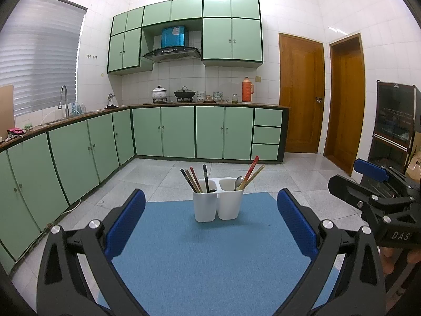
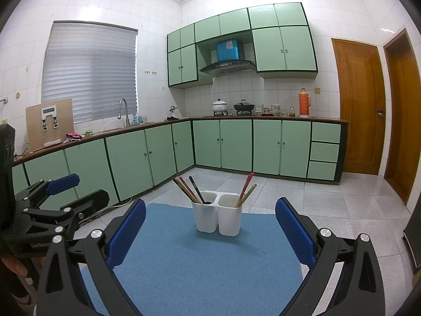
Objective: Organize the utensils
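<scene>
While the left hand-held gripper stands wide apart and holds nothing, its wrist view looks along blue pads to a white two-compartment utensil holder near the far edge of a blue mat on the table. The left compartment carries dark and reddish chopsticks; the right one carries a metal spoon and two chopsticks leaning right. Nothing lies between the fingers and the holder. At the right edge the right hand-held gripper shows from the side, also spread open and empty. Behind are green cabinets and wooden doors.

From the right wrist view, the right hand-held gripper is equally wide, the utensil holder straight ahead on the mat. The spoon is not visible here. The left hand-held gripper appears at the left edge. This view alone shows a tan board propped on the kitchen counter by the window blinds.
</scene>
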A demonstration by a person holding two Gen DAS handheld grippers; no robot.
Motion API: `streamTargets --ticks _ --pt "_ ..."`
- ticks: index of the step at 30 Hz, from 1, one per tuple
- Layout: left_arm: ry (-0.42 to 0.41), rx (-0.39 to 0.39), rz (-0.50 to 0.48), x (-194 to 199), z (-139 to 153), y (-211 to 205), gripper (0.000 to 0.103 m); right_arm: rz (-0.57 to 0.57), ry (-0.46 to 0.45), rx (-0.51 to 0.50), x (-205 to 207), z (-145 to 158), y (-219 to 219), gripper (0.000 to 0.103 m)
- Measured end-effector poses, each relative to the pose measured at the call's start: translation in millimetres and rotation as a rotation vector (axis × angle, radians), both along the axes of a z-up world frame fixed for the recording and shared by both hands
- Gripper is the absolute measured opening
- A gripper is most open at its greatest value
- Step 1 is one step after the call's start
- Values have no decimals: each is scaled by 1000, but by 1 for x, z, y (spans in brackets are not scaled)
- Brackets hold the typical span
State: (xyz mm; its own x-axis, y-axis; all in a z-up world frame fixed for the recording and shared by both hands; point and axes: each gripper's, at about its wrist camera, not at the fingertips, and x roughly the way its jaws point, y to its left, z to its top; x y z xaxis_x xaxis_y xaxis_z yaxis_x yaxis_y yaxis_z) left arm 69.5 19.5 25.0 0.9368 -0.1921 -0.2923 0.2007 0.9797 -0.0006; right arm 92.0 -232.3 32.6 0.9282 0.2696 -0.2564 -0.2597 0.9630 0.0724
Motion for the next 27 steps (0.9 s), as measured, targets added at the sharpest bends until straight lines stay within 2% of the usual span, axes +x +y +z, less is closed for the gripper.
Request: streamTargets --ticks 27 --pt "6 3 5 -2 -6 2 97 -23 4 6 -2 -11 -9 97"
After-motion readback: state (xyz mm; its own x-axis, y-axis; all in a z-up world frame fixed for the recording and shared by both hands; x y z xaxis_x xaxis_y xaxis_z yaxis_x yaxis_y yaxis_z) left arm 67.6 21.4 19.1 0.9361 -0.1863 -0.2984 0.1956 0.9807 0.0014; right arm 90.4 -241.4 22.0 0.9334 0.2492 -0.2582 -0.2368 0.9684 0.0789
